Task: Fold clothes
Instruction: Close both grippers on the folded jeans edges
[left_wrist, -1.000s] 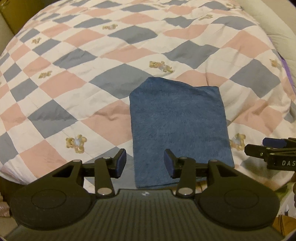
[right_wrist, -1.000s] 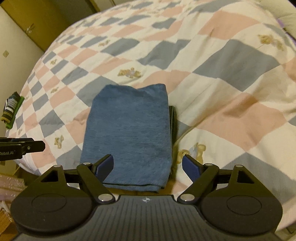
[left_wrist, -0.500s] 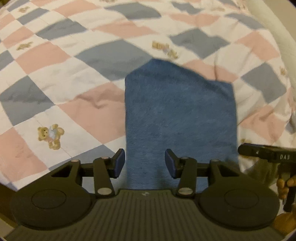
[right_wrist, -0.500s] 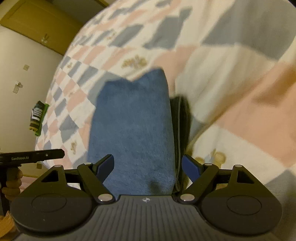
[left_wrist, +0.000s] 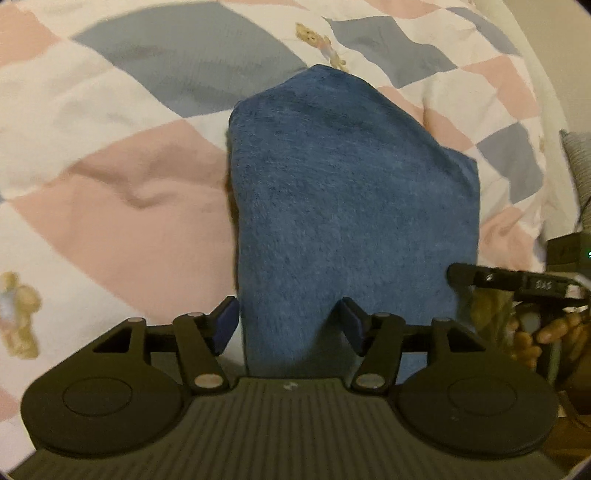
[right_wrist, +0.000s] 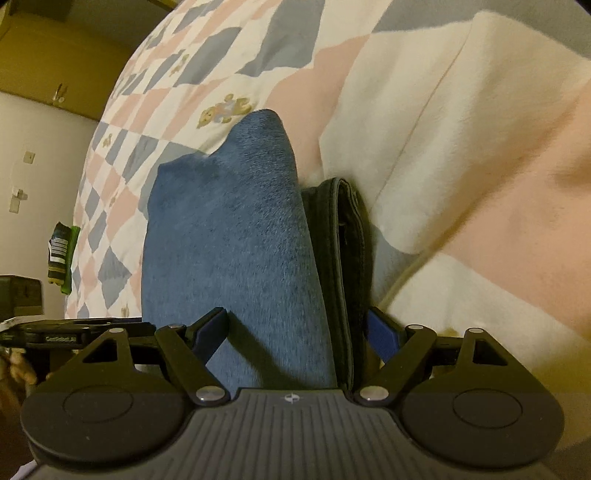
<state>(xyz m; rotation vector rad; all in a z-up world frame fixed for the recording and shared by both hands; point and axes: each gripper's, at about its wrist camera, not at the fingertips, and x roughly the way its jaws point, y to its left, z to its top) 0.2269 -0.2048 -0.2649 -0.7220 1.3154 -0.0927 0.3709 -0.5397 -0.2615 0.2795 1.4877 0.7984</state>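
A folded blue cloth (left_wrist: 351, 206) lies on the checked quilt (left_wrist: 110, 192). My left gripper (left_wrist: 288, 325) is open with the cloth's near left edge between its jaws. My right gripper (right_wrist: 299, 332) is open around the same cloth's (right_wrist: 229, 236) near right edge, where dark folded layers (right_wrist: 343, 251) show along the side. The right gripper also shows in the left wrist view (left_wrist: 517, 284), low at the right, and the left gripper shows in the right wrist view (right_wrist: 74, 332) at the left.
The quilt (right_wrist: 461, 129) bulges up at the right of the cloth. A wall (right_wrist: 29, 184) and a green and black packet (right_wrist: 61, 258) are at the far left beyond the bed's edge.
Both grippers have moved forward and down to the cloth's near end, which now lies between their open jaws. The cloth itself has not moved.
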